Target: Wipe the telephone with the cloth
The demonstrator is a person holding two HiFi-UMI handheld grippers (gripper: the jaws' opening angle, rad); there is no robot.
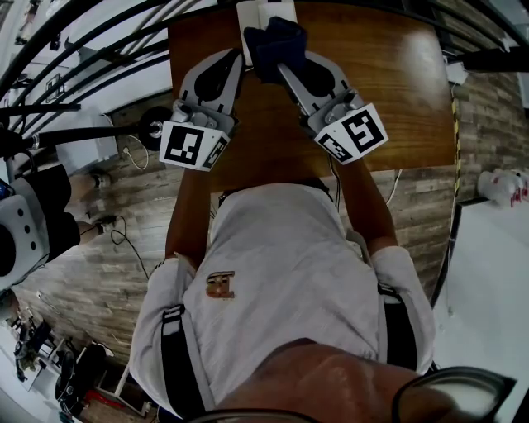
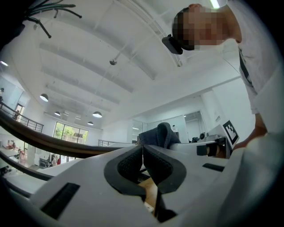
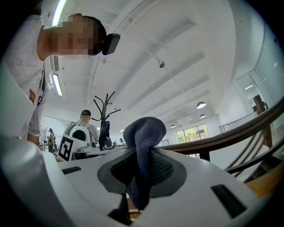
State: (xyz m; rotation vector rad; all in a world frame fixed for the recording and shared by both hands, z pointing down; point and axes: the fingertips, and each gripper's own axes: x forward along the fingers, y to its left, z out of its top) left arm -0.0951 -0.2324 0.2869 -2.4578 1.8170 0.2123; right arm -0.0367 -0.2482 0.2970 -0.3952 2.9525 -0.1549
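Right gripper (image 3: pixel 141 153) is seen clenched on a dark blue knitted cloth (image 3: pixel 144 133). A bunched fold of it is pinched between the black pads and stands up above them. Left gripper (image 2: pixel 142 150) is held with its jaws pressed together, and nothing is caught between them. Both are pointed side by side across a brown wooden table (image 1: pixel 397 91). A white telephone (image 1: pixel 264 10), cut off by the head view's top edge, is set at the table's far side. The cloth is held just in front of it; contact cannot be told.
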